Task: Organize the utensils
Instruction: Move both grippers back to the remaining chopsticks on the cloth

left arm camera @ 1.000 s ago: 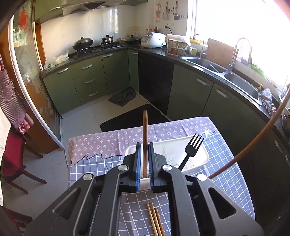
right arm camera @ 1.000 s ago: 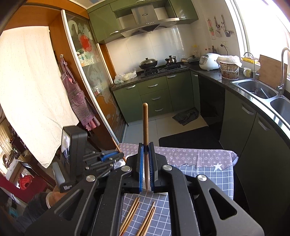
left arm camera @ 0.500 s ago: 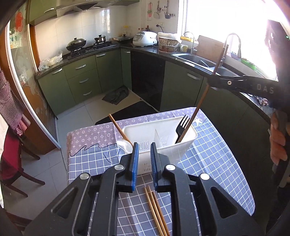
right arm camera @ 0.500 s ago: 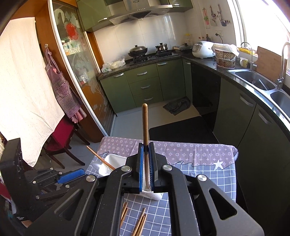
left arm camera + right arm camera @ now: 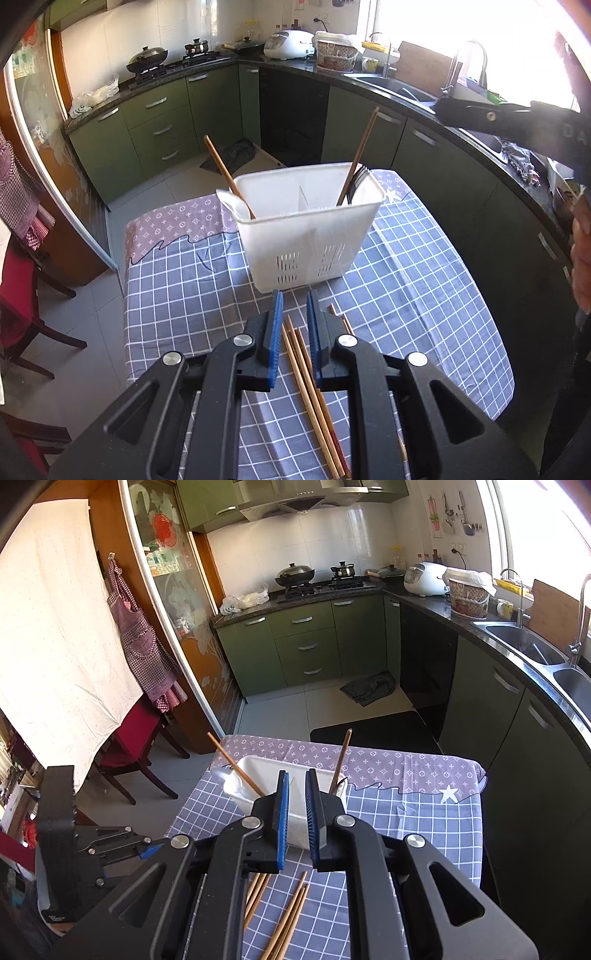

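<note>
A white slotted caddy (image 5: 306, 229) stands on the checked table. A wooden-handled white spoon (image 5: 225, 173) leans out of its left compartment. Another wooden handle (image 5: 360, 151) and a black fork (image 5: 358, 184) stand in the right one. Several wooden chopsticks (image 5: 314, 398) lie on the cloth in front of the caddy. My left gripper (image 5: 294, 295) hovers over them, jaws slightly apart and holding nothing. My right gripper (image 5: 294, 775) hangs in front of the caddy (image 5: 266, 761), its jaws opening with nothing between them. The chopsticks (image 5: 288, 915) lie below it.
The table (image 5: 406, 288) carries a blue checked cloth, with a purple cloth at its far end. A red chair (image 5: 22, 295) stands to its left and green cabinets (image 5: 461, 192) run close along its right. A person's hand (image 5: 581, 251) shows at the right edge.
Both grippers let go of their wooden-handled utensils, which now stand in the caddy. The left gripper drew back and down over the chopsticks. The right gripper sank toward the caddy.
</note>
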A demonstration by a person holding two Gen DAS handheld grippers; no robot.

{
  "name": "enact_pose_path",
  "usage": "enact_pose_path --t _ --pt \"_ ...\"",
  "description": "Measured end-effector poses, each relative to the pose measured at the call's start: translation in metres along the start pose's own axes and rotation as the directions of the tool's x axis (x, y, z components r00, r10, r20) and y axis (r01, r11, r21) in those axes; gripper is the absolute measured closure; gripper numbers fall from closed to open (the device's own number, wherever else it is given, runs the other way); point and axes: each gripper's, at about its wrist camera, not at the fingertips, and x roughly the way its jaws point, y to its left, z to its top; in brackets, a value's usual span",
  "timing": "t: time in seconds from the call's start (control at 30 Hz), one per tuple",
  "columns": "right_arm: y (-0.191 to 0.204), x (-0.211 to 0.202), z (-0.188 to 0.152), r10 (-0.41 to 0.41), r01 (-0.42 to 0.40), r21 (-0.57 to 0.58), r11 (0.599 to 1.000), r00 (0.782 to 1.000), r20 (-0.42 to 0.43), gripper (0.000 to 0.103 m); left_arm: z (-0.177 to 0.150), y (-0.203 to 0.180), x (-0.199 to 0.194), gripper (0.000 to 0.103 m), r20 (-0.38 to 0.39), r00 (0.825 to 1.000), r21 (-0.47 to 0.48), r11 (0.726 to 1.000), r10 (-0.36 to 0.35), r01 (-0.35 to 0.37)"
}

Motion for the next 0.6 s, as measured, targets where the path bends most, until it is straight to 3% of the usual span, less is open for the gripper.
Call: enact_pose_path --t 0.13,0.33,0.6 --pt "-0.002 -0.007 -0.040 0.004 -0.004 0.003 1.000 0.998 -0.055 0.086 -0.024 -0.002 0.026 0.090 -0.103 0.995 -0.020 1.000 -0.010 0.008" --pt "-0.025 0.028 -0.111 -0.027 0.034 0.030 0.999 0.976 -0.217 0.086 -0.054 -0.004 0.080 0.090 -0.267 0.963 -0.070 0.997 -0.034 0.016" --pt "-0.043 0.062 -0.156 -0.022 0.042 0.053 0.998 0.943 -0.331 0.086 -0.069 0.006 0.125 0.090 -0.380 0.925 -0.127 0.991 -0.015 -0.036"
